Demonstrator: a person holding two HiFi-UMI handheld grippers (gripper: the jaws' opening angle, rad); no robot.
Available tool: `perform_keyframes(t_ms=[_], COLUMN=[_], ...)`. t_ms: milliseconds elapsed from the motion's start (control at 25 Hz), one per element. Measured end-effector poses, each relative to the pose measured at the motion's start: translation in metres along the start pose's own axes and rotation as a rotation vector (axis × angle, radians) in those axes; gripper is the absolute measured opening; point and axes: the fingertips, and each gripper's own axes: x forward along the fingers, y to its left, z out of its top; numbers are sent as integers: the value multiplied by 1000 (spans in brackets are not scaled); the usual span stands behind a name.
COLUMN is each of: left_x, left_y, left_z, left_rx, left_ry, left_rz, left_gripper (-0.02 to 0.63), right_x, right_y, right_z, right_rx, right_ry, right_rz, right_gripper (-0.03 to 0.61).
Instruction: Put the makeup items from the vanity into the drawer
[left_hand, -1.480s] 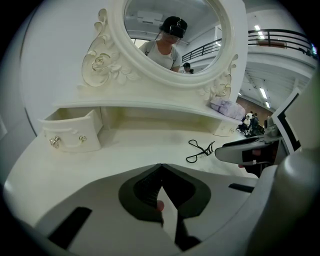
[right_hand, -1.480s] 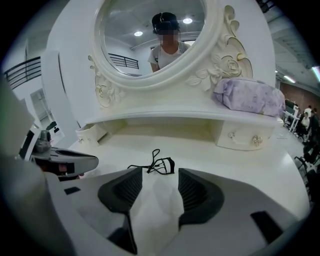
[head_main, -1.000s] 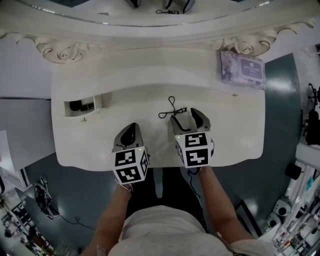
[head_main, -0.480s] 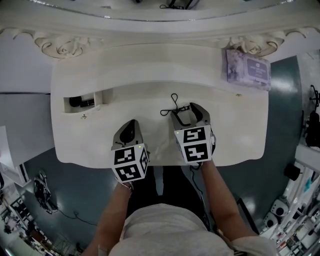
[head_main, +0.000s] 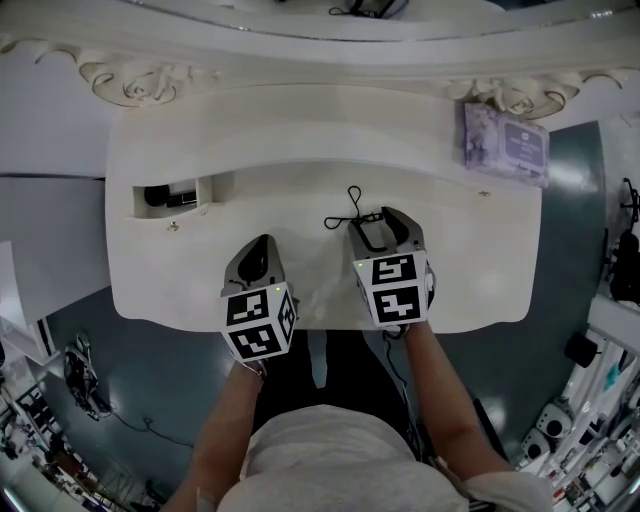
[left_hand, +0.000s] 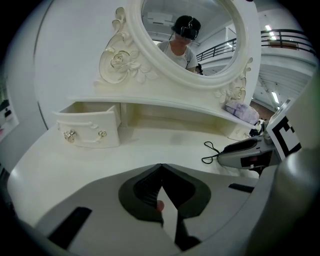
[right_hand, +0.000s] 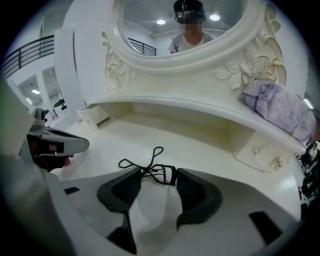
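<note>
A black eyelash curler (head_main: 351, 213) lies on the white vanity top (head_main: 300, 190), its handles toward the mirror. My right gripper (head_main: 382, 222) stands over it. Its jaws have just been closing, and the curler's head (right_hand: 161, 174) sits between the fingertips, which stand close on either side without clearly pressing it. My left gripper (head_main: 262, 246) hovers shut and empty over the front of the top, to the left of the right one. The small drawer (head_main: 206, 188) at the left stands pulled open, with dark items inside.
A purple packet (head_main: 507, 146) lies on the raised shelf at the back right. A second small drawer (right_hand: 265, 152) under that shelf is closed. The oval mirror frame (left_hand: 150, 75) rises behind the top. The vanity's front edge runs just under both grippers.
The right gripper's jaws have narrowed around the curler's head. Both hands have stayed almost where they were; the curler has not moved on the top.
</note>
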Motion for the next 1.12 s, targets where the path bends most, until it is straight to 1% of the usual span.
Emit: perform_keyframes(t_ms=[400,640,1120], left_x=[-8,-19,-48], left_y=[12,19,49], left_z=[3,11,24], left_rx=[-15,-28,-69], left_ry=[-18,-49,-114], left_rz=[6,7,28], left_gripper=[8,8,8], right_x=[-8,-17,-37], right_y=[6,14,51], right_z=[7,16,45], right_rx=[26,13,-12], right_ry=[-10,-28,-80], right_rz=[-6,-16,2], right_gripper=[230,227,224])
